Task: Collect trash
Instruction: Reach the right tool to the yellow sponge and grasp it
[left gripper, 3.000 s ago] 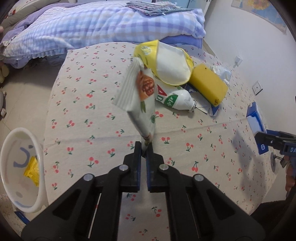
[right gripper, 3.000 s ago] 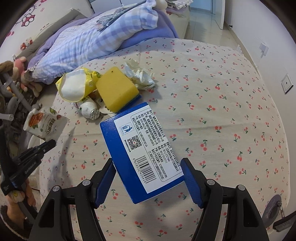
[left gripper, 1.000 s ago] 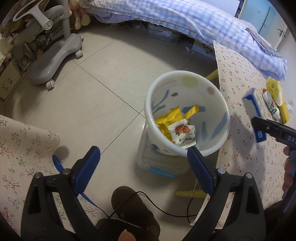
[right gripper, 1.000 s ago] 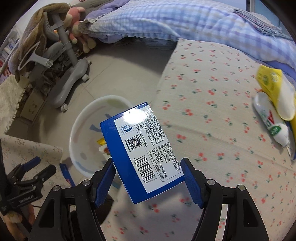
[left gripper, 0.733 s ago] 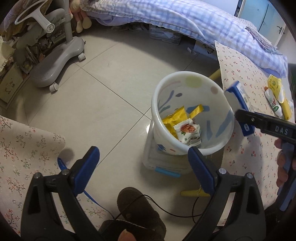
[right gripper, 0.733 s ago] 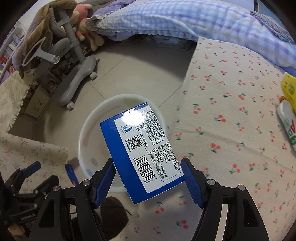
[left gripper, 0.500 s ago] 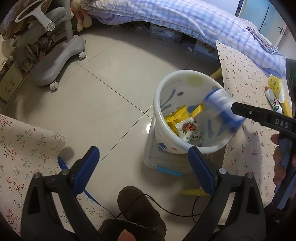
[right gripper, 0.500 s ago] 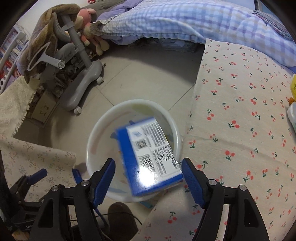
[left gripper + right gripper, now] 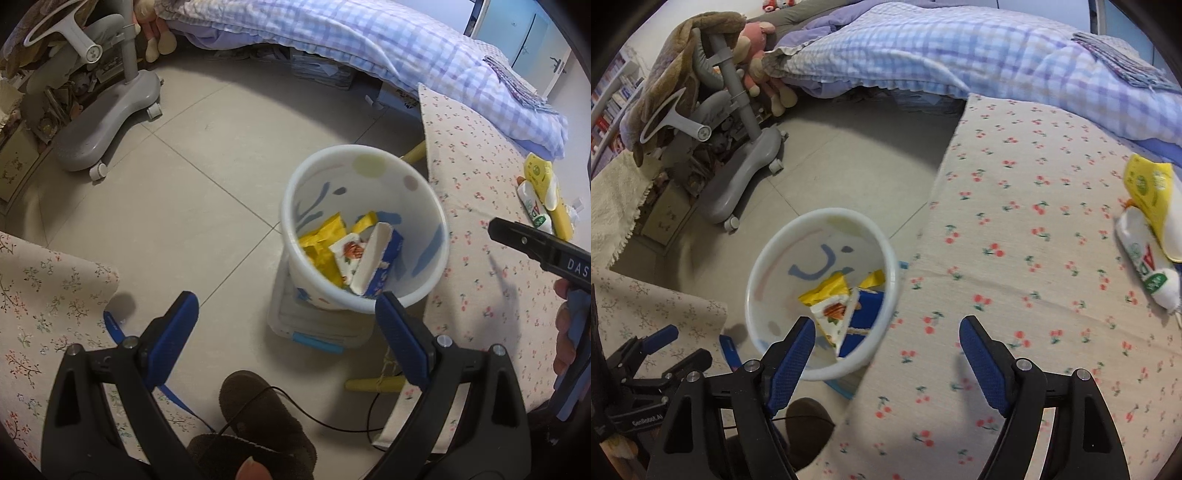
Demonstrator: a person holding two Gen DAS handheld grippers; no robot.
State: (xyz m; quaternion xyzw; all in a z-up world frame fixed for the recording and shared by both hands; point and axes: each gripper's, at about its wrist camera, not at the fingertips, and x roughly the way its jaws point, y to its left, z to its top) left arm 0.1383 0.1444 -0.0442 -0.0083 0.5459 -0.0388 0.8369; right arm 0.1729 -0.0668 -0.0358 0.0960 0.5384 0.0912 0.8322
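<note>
Your right gripper [image 9: 886,343] has its jaws spread wide and empty above the desk [image 9: 1034,258] edge, the bin [image 9: 764,266] just ahead and below to their left. The blue box [image 9: 868,306] you held half a second ago now lies inside the bin, tilted against the snack packet [image 9: 831,314] and yellow wrapper [image 9: 827,288] (its lower end is hidden by the rim). Your left gripper [image 9: 284,321] is open too, empty, over the floor [image 9: 184,203] beside the bin. More trash [image 9: 1148,229] lies far across the desk, partly cut off.
</note>
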